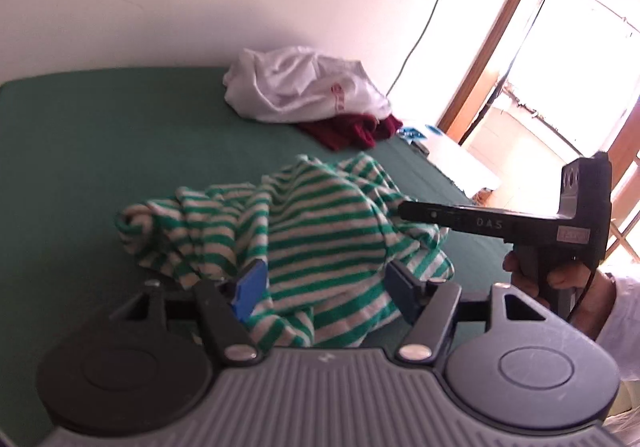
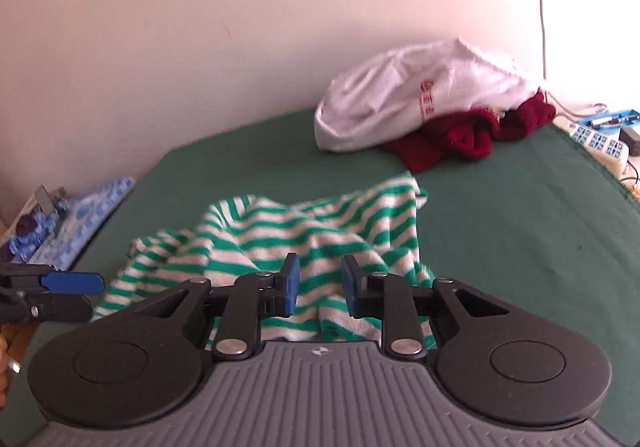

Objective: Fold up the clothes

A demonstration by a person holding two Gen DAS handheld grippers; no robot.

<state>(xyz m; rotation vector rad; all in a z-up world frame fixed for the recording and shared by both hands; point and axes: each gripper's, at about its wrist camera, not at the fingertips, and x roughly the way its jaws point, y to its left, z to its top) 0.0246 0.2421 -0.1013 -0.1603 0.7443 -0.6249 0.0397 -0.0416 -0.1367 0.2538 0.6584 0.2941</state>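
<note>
A crumpled green-and-white striped garment (image 1: 312, 231) lies in a heap on the green bed cover (image 1: 100, 151). My left gripper (image 1: 326, 289) is open, its blue pads on either side of the garment's near edge. My right gripper (image 2: 318, 285) is open, just above the near part of the same garment (image 2: 304, 235). In the left wrist view the right gripper's black body (image 1: 500, 225) reaches in from the right over the garment. In the right wrist view the left gripper's blue fingertip (image 2: 74, 283) shows at the left edge.
A white garment (image 2: 416, 99) lies on a dark red knit one (image 2: 468, 135) at the back of the bed by the wall. A power strip (image 2: 600, 143) and small items lie at the right edge. Blue patterned cloth (image 2: 68, 223) lies left. A bright doorway (image 1: 560, 67) stands right.
</note>
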